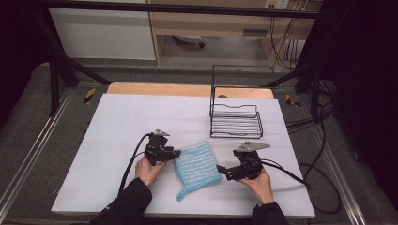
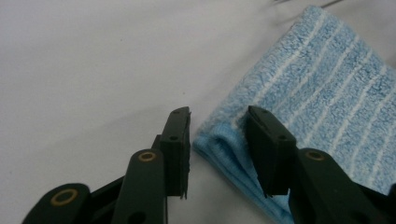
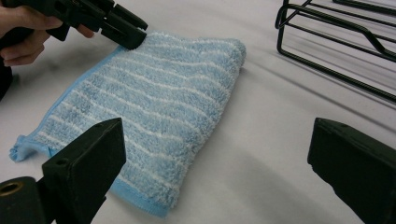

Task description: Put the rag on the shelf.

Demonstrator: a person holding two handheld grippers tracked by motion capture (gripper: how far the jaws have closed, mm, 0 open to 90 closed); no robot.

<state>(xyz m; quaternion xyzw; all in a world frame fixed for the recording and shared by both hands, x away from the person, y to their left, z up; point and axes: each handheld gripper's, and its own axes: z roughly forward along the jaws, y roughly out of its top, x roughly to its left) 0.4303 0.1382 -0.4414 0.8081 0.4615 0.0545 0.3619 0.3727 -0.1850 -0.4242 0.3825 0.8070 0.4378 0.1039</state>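
A folded blue towel with white stripes (image 1: 197,164) lies flat on the white board, its hanging loop toward the front edge. My left gripper (image 1: 174,153) is at the towel's left far corner. In the left gripper view its jaws (image 2: 219,114) straddle the folded towel corner (image 2: 219,142); the right jaw rests over the cloth and a thin gap shows beside the left jaw. From the right gripper view, that left gripper (image 3: 128,35) touches the towel's far corner. My right gripper (image 1: 219,168) sits low at the towel's right edge, jaws (image 3: 218,135) wide apart with nothing between them.
A black wire rack (image 1: 236,119) stands on the board behind and to the right of the towel, near my right gripper (image 3: 336,32). The white board (image 1: 117,140) has bare room to the left. Cables trail from both grippers toward the front and right.
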